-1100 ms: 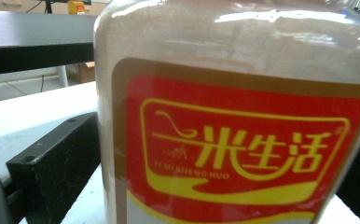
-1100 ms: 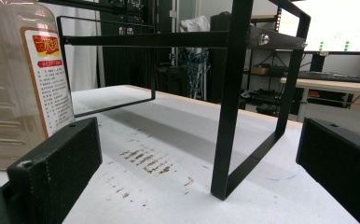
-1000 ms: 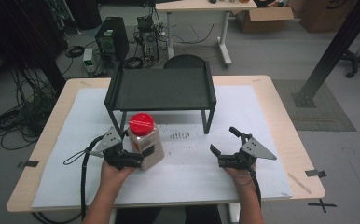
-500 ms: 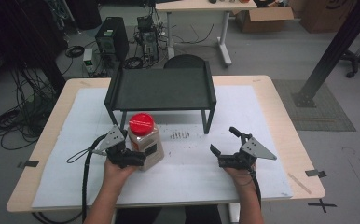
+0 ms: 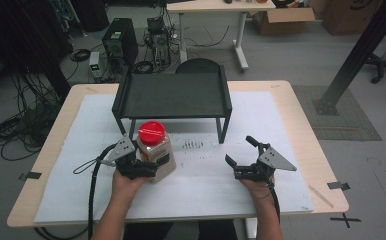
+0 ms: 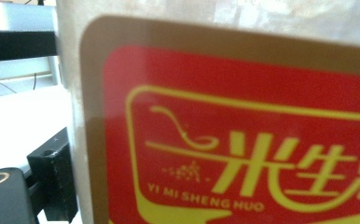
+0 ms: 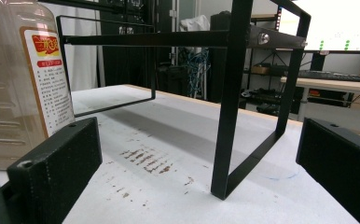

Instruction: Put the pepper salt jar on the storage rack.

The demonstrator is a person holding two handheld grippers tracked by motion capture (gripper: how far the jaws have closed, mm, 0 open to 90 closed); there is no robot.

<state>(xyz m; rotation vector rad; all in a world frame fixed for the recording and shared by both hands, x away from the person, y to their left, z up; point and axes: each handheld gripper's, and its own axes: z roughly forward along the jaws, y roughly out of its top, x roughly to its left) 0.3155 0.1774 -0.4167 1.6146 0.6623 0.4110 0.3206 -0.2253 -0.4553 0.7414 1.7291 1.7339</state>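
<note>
A clear jar [image 5: 153,150] with a red lid [image 5: 151,132] stands on the white sheet, in front of the rack's left leg. My left gripper [image 5: 148,170] is shut on the jar's lower body. In the left gripper view the jar's red label [image 6: 243,140] is pressed up close, and one black finger [image 6: 52,182] lies against the jar's side. My right gripper [image 5: 239,150] rests on the sheet to the right, open and holding nothing. From the right gripper view [image 7: 201,154] the jar [image 7: 19,84] stands far to the left.
A black metal rack [image 5: 173,95] stands at the table's back centre, and its near leg [image 7: 229,116] is just ahead of the right gripper. Dark scuff marks [image 5: 195,145] dot the white sheet [image 5: 206,185]. A cable [image 5: 92,185] trails off the left gripper.
The left gripper has edged slightly to the right against the jar. The jar and the right gripper stay where they were.
</note>
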